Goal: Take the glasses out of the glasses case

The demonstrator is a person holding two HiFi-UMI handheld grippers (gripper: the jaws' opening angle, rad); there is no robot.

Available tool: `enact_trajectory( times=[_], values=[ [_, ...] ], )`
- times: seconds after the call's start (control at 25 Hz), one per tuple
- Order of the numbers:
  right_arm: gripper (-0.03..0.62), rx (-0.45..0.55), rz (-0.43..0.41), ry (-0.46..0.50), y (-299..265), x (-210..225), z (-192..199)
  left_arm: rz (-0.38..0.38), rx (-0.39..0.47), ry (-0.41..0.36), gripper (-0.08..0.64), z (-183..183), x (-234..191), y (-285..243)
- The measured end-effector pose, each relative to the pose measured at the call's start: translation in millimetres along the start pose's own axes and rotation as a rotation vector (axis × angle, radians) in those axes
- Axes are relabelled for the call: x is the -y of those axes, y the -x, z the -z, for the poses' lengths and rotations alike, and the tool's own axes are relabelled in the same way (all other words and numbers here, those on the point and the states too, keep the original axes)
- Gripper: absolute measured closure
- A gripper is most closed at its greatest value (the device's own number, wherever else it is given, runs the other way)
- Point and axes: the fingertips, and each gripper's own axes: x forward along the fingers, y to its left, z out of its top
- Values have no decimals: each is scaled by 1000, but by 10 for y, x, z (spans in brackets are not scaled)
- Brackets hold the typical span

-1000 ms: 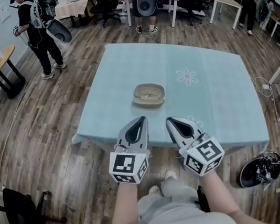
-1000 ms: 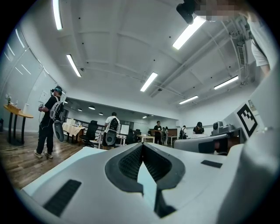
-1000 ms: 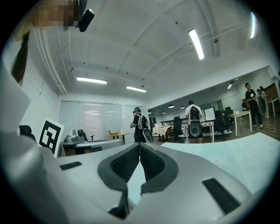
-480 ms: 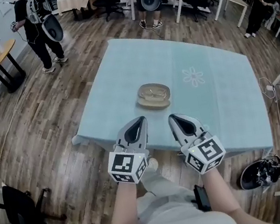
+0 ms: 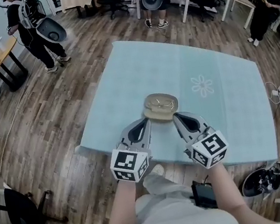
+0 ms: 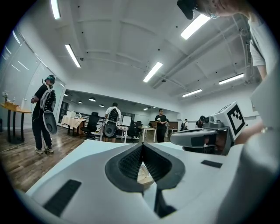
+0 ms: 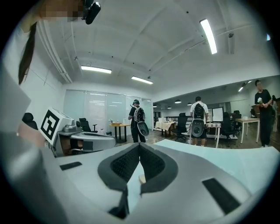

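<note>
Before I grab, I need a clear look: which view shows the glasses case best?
Head view: the glasses case shows whole, from above. Left gripper view gives a sliver between its jaws; right gripper view, a tan speck.

Open beige glasses case flat on the table, glasses inside.

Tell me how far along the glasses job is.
Done: the tan oval glasses case already lies open on the light blue tablecloth. In hand: nothing is gripped. The left gripper and right gripper hover at the case's near edge, both with jaws shut and empty. Left: the thin-framed glasses, which seem to lie inside the case, must be grasped and lifted out.
</note>
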Motion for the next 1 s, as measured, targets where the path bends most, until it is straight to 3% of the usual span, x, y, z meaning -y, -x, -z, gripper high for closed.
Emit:
enact_trajectory(
  times=[0.28, 0.76, 0.92, 1.0],
  values=[
    [583, -132, -85, 115, -354, 251, 232, 48, -88, -3, 551, 90, -224, -440],
    [581, -344, -209, 222, -869, 644, 686, 76, -204, -21, 551, 284, -614, -960],
    [463, -443, -282, 253, -999, 685, 922, 76, -223, -21, 551, 299, -727, -1094],
    [468, -487, -314, 286, -1068, 687, 1049, 78, -233, -25, 551, 307, -776, -1139]
  ],
)
